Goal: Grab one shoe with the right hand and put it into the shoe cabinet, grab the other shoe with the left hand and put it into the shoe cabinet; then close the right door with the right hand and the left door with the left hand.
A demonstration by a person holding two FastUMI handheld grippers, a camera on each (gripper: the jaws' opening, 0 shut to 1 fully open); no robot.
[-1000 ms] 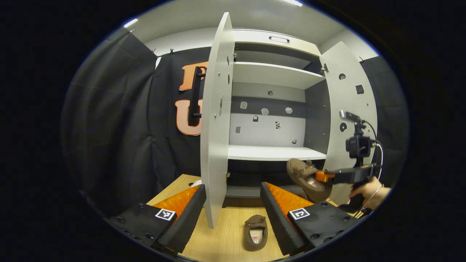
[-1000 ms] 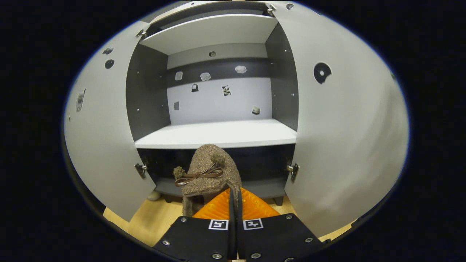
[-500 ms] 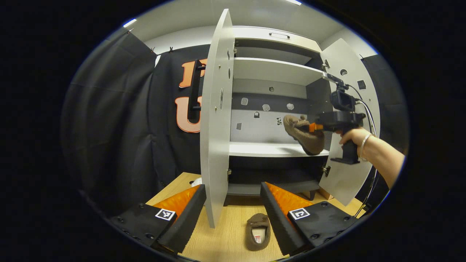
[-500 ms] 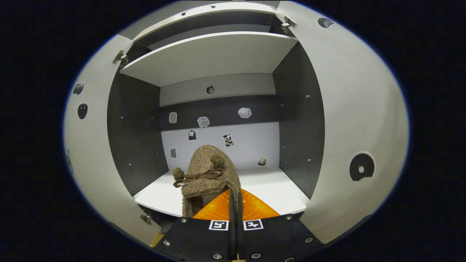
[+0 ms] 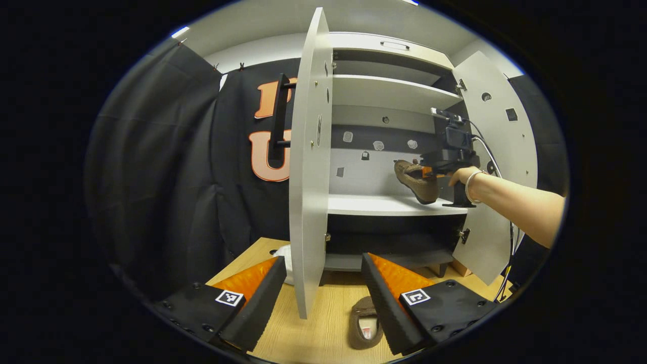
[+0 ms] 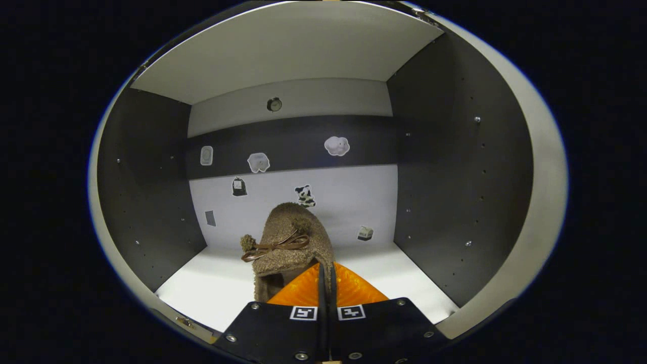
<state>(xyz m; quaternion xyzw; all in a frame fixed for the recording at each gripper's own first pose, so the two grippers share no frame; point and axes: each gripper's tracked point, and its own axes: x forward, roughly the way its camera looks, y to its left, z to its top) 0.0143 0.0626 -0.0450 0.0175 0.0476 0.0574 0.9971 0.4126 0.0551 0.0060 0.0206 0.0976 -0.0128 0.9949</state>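
Two shoes, two places. Compared with half a second ago, the right claw (image 6: 326,275) has carried its brown shoe (image 6: 288,245) deeper into the shoe cabinet (image 5: 389,96): in the right gripper view both doors have slid out to the edges, and the dark side walls, the white shelf (image 6: 222,283) and the stickered back wall now surround the claw. A second ago this same shoe hung low in front of the cabinet's base.

Left gripper view, left to right: the left claw (image 5: 323,283) is spread wide with nothing between its fingers, low over the wooden surface (image 5: 313,333). The left door (image 5: 308,167) stands edge-on just ahead of the claw, between its two fingers. The second shoe (image 5: 365,328) lies on the surface just inside the claw's right finger, partly hidden by it; it sits a little further right and lower than before. Ahead and up to the right, a hand (image 5: 462,177) holds the right claw (image 5: 427,173) inside the cabinet, the shoe tilted toe-up, its sole just above the middle shelf; contact cannot be judged. The right door (image 5: 498,151) stands open beyond the forearm.

Right gripper view adds the grip: the fingers are clenched on the shoe's heel edge, toe and bow pointing away from the claw.
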